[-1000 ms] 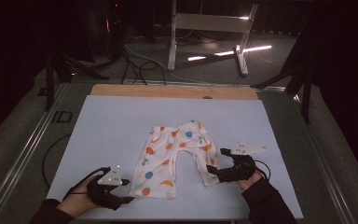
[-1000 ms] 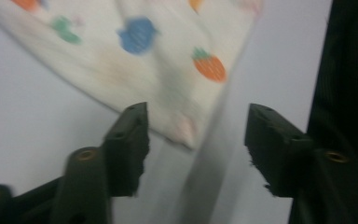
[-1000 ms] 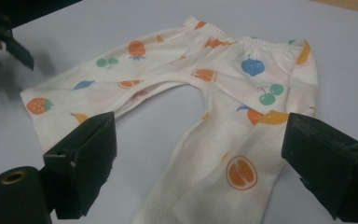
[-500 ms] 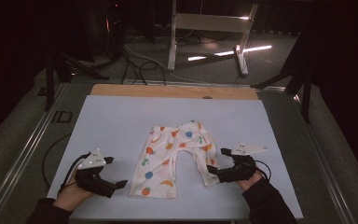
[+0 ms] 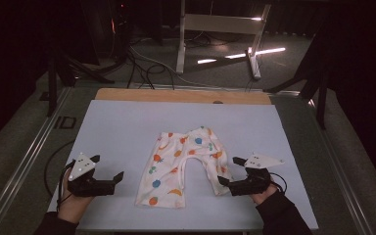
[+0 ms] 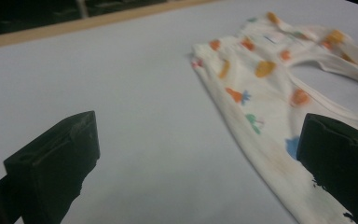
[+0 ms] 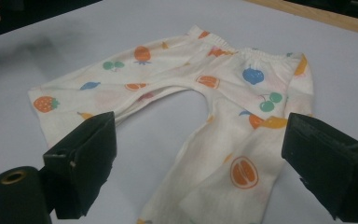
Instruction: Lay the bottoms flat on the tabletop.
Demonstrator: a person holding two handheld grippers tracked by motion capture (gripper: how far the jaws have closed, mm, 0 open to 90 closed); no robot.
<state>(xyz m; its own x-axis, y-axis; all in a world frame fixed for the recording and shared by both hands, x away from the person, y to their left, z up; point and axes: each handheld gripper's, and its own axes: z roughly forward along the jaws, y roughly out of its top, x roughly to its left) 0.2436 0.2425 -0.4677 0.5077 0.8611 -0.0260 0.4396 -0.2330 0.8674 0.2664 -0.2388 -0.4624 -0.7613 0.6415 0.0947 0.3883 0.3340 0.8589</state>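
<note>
a: pants [image 5: 182, 169] status? start near my side.

b: nearest me, my left gripper [image 5: 108, 169] sits just off the left leg's cuff, not touching. jaws have just been opening, now spread wide, nothing between them. left gripper view has the cloth [image 6: 279, 93] running past the right jaw.

a: right side?

b: my right gripper [image 5: 229, 171] is at the other leg's cuff, jaws wide apart, pads not pressing. in the right gripper view that leg [image 7: 223, 172] lies between the jaws, flat on the sheet.

a: and the garment itself?

b: flat on the white sheet [image 5: 127, 127], near the middle, legs toward me, waistband away. fruit print facing up. beyond it, the table's wooden edge [image 5: 176, 95].
</note>
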